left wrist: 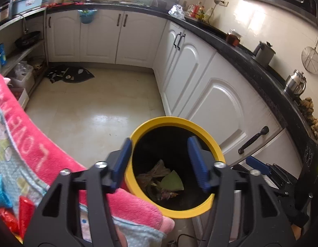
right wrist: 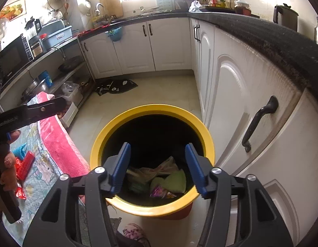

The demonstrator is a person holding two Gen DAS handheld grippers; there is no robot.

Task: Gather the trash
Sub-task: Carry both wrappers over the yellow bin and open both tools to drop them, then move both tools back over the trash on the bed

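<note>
the kitchen floor is pale tile, walled in by white cabinets under a dark countertop that runs along the back and down the right side. a black door handle sits on the cabinet nearest the camera in the right wrist view. to the left, a surface is draped with a pink and pale blue cloth, with red wrappers and a blue scrap lying on it. a dark mat lies on the floor near the far corner, by open shelves holding pans and tubs.

the yellow-rimmed bin stands on the floor between the cloth-covered surface and the right-hand cabinets, just beside both. its inside is black. at the bottom lies the trash: a crumpled tan bag, a pale green piece, and a purplish shiny wrapper; what lies beneath them is too dark to make out.

the right gripper hangs above the bin's mouth with its blue fingers spread wide, nothing between them. the left gripper is likewise over the bin, on the cloth side, its blue fingers wide apart and holding nothing. in the right wrist view the left gripper's black frame shows at the left edge, with the person's hand wrapped around it.
</note>
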